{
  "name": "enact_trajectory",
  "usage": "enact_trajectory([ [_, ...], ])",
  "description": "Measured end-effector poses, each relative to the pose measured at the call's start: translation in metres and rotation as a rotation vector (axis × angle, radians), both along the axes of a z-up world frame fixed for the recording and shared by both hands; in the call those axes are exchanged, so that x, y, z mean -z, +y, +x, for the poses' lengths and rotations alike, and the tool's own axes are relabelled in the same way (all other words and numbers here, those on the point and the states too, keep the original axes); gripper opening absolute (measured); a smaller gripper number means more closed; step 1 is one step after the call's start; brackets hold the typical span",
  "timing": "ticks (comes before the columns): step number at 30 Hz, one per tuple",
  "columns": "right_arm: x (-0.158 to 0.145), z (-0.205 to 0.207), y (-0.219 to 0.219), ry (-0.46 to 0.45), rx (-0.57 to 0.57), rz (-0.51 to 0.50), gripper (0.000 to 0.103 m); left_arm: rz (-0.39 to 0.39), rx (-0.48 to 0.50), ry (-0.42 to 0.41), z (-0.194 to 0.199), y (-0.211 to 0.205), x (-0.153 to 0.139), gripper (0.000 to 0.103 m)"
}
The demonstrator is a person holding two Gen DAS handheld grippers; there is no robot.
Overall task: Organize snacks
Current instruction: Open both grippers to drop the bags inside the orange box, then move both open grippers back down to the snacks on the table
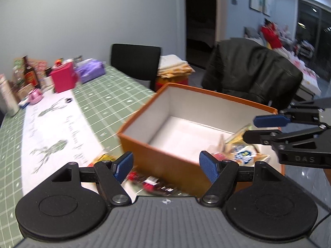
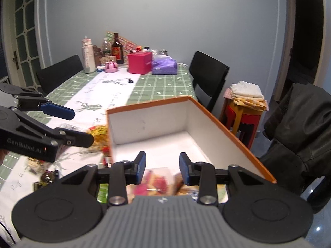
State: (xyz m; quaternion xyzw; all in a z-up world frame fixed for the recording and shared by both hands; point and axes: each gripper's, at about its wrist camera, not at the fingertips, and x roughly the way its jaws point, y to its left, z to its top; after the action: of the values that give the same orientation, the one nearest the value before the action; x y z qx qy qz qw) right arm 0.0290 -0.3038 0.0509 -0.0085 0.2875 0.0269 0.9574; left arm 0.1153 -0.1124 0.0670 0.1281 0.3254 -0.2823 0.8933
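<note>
An orange box point(image 1: 159, 157) with a white inside point(image 2: 144, 122) stands at the table's near right corner. Snack packets lie in its near end: a yellow-white one with a blue logo point(image 1: 242, 153) and a pink-red one point(image 2: 157, 183). More packets lie on the cloth left of the box: a yellow-red one point(image 2: 99, 132) and a dark one point(image 1: 151, 183). My left gripper point(image 1: 166, 166) hangs open over the box's left wall with nothing between its pads; it shows as well in the right wrist view point(image 2: 82, 126). My right gripper point(image 2: 162, 167) hovers above the packets in the box with a narrow empty gap between its pads.
The green checked tablecloth point(image 2: 165, 82) carries a magenta box point(image 2: 139, 63), a purple pack point(image 2: 164, 66), a brown bottle point(image 2: 117, 49) and other clutter at the far end. Black chairs point(image 2: 209, 74) flank the table. A dark jacket point(image 1: 252, 74) drapes one chair; a stool holds folded cloths point(image 2: 246, 95).
</note>
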Motion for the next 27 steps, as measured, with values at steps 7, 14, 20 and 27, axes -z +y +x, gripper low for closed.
enact_trajectory([
  [7, 0.005, -0.003, 0.04, 0.011, -0.078, 0.029, 0.035, -0.047, -0.142, 0.018, 0.001, 0.055, 0.003, 0.086],
  [14, 0.021, -0.001, 0.071, 0.045, -0.126, 0.047, 0.036, -0.086, -0.291, 0.03, -0.003, 0.107, 0.011, 0.087],
  [20, 0.039, -0.002, 0.087, 0.064, -0.136, 0.055, 0.036, -0.145, -0.404, 0.042, -0.014, 0.145, 0.027, 0.088],
  [27, 0.06, -0.004, 0.104, 0.074, -0.124, 0.023, 0.044, -0.183, -0.456, 0.096, -0.022, 0.164, 0.053, 0.088],
])
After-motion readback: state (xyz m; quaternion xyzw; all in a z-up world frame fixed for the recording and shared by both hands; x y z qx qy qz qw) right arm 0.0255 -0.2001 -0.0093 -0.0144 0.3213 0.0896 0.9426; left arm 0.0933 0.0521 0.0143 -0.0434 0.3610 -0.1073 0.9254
